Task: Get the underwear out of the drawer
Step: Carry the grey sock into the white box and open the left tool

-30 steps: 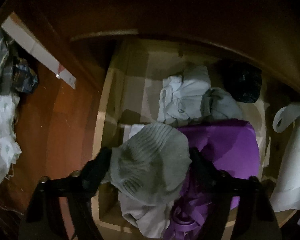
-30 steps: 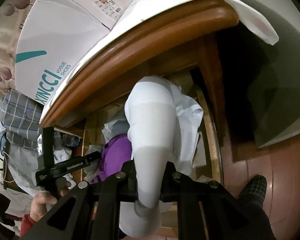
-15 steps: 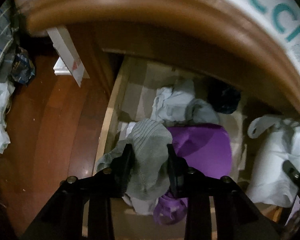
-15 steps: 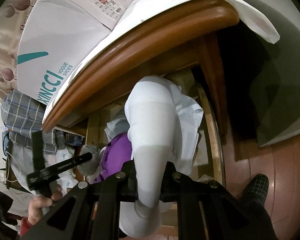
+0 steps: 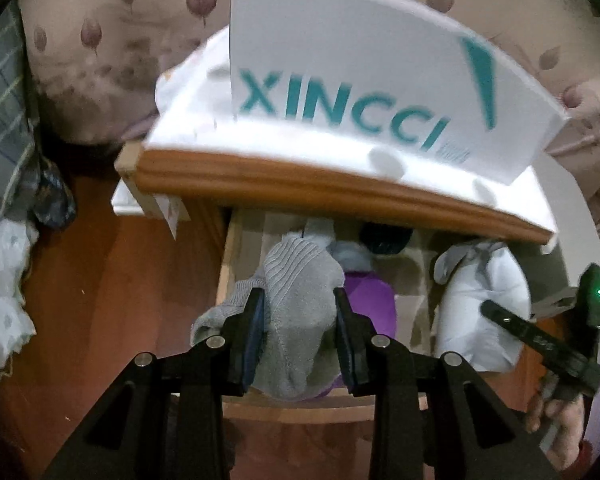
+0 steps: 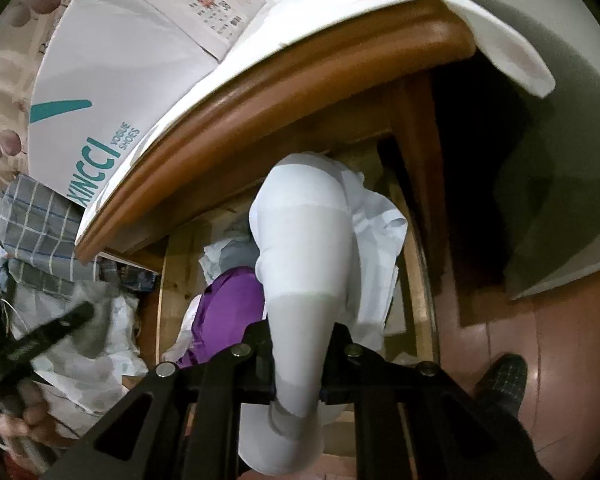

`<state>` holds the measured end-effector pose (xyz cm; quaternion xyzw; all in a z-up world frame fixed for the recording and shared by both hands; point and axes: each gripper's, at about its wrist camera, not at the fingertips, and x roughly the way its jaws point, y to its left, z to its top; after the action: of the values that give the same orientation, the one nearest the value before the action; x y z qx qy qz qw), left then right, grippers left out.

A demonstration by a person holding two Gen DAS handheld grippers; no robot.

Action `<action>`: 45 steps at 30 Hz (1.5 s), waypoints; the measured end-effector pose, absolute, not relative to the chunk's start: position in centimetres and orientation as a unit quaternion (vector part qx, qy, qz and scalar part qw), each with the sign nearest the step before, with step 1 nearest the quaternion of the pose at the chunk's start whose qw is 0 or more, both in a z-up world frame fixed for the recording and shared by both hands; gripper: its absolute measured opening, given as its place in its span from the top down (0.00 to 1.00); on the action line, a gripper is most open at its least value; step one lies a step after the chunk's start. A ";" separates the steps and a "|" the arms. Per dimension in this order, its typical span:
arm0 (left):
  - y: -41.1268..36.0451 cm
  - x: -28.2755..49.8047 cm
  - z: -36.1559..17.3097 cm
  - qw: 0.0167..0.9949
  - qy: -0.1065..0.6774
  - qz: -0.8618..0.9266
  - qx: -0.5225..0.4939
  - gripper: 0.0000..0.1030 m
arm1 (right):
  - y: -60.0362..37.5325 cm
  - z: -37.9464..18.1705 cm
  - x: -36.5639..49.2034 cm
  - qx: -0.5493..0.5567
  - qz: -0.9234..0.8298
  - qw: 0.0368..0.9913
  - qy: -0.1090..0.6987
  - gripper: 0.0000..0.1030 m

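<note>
Left wrist view — left tongs [image 5: 298,320] clamped grey ribbed underwear [image 5: 296,300], held above the open drawer [image 5: 226,276]. Right tongs [image 6: 300,354] closed on a white garment [image 6: 304,264] — over the drawer's right side.

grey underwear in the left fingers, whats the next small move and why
Probably carry the grey underwear sideways, clear of the drawer, then set it down. The left gripper is shut on it, but its lower fold hangs over the purple garment and the drawer's front edge. The right gripper holds a white garment beside it.
</note>
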<state>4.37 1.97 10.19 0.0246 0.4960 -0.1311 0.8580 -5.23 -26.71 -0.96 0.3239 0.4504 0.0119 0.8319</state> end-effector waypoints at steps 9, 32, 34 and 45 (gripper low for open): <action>3.1 4.7 21.6 0.897 0.413 -0.158 0.014 0.71 | -26.5 -1.2 -5.0 0.318 0.004 0.831 0.457 0.87; -5.0 21.5 23.9 0.897 0.421 -0.119 0.069 0.71 | -24.7 -0.3 -4.4 0.220 -0.038 0.860 0.459 0.87; -5.6 22.8 22.4 0.891 0.432 -0.120 0.069 0.71 | -24.5 -0.6 -4.3 0.220 -0.034 0.858 0.462 0.87; -6.9 26.1 18.0 0.875 0.466 -0.095 0.093 0.68 | -24.9 -1.2 -4.1 0.227 -0.025 0.850 0.475 0.87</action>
<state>26.13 -6.86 17.97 0.0930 0.4661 -0.0954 0.8746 -4.09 -24.86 -1.18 0.2272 0.4749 -0.0251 0.8498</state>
